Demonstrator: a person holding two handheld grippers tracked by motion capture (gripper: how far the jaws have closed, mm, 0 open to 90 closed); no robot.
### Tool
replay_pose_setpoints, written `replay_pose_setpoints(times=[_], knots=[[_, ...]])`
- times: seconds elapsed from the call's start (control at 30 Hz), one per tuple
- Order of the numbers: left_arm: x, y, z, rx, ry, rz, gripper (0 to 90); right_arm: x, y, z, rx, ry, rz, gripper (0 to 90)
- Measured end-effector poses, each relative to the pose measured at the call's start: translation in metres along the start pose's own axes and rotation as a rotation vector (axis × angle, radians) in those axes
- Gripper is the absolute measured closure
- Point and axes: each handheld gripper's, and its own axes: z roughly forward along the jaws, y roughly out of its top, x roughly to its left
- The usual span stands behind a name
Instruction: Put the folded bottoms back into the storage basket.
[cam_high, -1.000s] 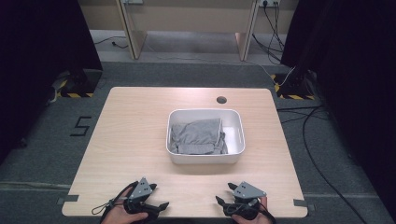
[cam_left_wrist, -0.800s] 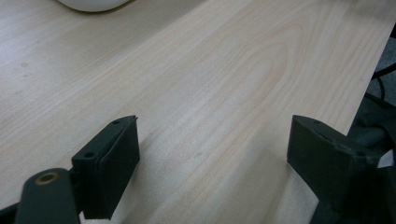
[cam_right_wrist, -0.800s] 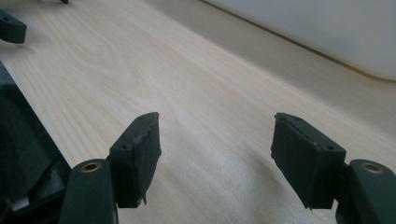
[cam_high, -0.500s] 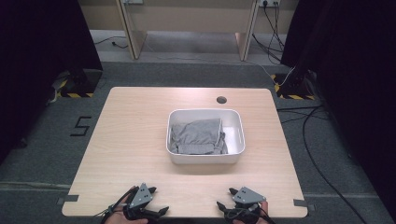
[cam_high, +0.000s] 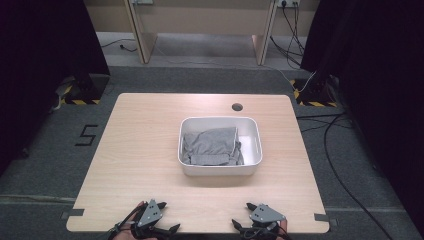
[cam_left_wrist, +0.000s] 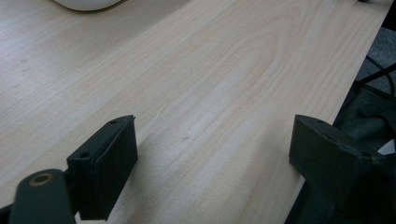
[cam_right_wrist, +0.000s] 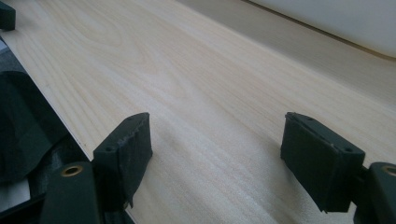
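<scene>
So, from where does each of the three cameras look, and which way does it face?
High view: above the person's side, facing forward and down on the table; left hand-held gripper and right hand-held gripper enter at the bottom.
Left gripper view: low on that hand-held gripper, facing across the wood between its open jaws.
Right gripper view: the same, its own jaws open.
Shared: the white bin, holding grey cloth, edges into both gripper views.

Each gripper, left gripper (cam_high: 172, 229) and right gripper (cam_high: 239, 225), is wearing a grey three-cornered plate on top, with black cable trailing behind. Ahead, its black jaws are showing blocky pads with small screw holes and a brass-ringed pivot.
</scene>
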Motion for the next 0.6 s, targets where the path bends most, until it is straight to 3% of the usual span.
replay_pose_setpoints(times=[0.6], knots=[[-0.0030,-0.0055,-0.0021,-0.028,0.000,0.002,14.0,0.0015,-0.0064,0.0006,-0.046,0.006,-0.002,21.8]])
